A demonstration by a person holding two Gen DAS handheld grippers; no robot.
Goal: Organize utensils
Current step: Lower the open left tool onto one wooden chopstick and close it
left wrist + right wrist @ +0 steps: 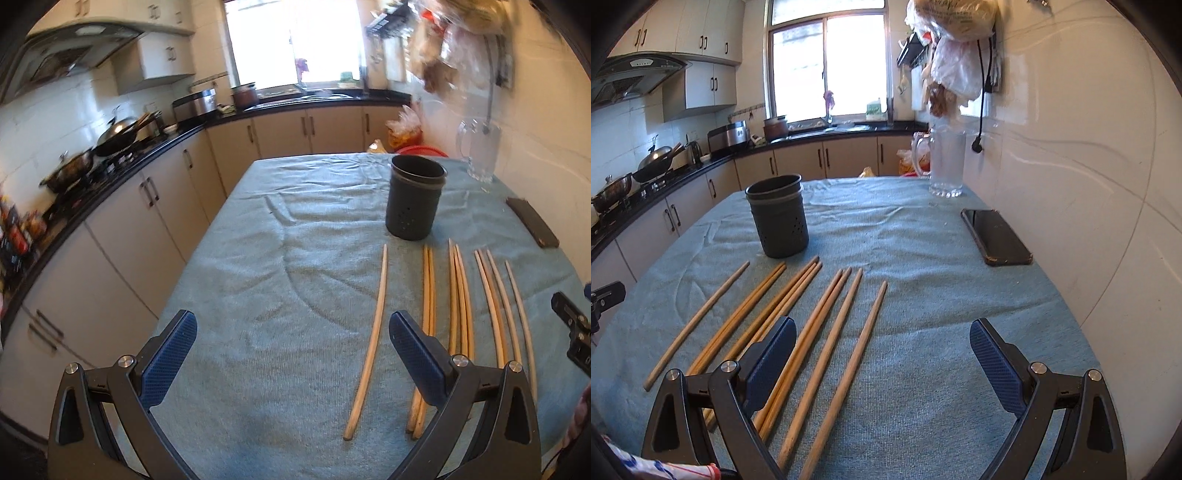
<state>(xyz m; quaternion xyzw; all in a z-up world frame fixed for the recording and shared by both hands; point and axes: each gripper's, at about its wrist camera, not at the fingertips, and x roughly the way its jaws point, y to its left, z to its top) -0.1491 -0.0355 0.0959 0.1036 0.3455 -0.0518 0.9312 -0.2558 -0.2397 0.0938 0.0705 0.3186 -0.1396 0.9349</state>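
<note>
Several wooden chopsticks (pixel 458 306) lie side by side on a blue-grey cloth (pixel 280 258); they also show in the right wrist view (pixel 827 332). A dark round utensil holder (pixel 414 197) stands upright and empty behind them, also seen in the right wrist view (pixel 778 216). My left gripper (pixel 291 328) is open and empty above the cloth, left of most chopsticks, with one single chopstick (pixel 369 350) between its fingers. My right gripper (pixel 882 336) is open and empty above the right end of the row.
A black phone (pixel 995 236) lies on the cloth by the tiled wall. A glass pitcher (pixel 943 166) stands at the far right corner. The table's left edge drops toward kitchen cabinets (pixel 122 236) and a stove with pans (pixel 92 155).
</note>
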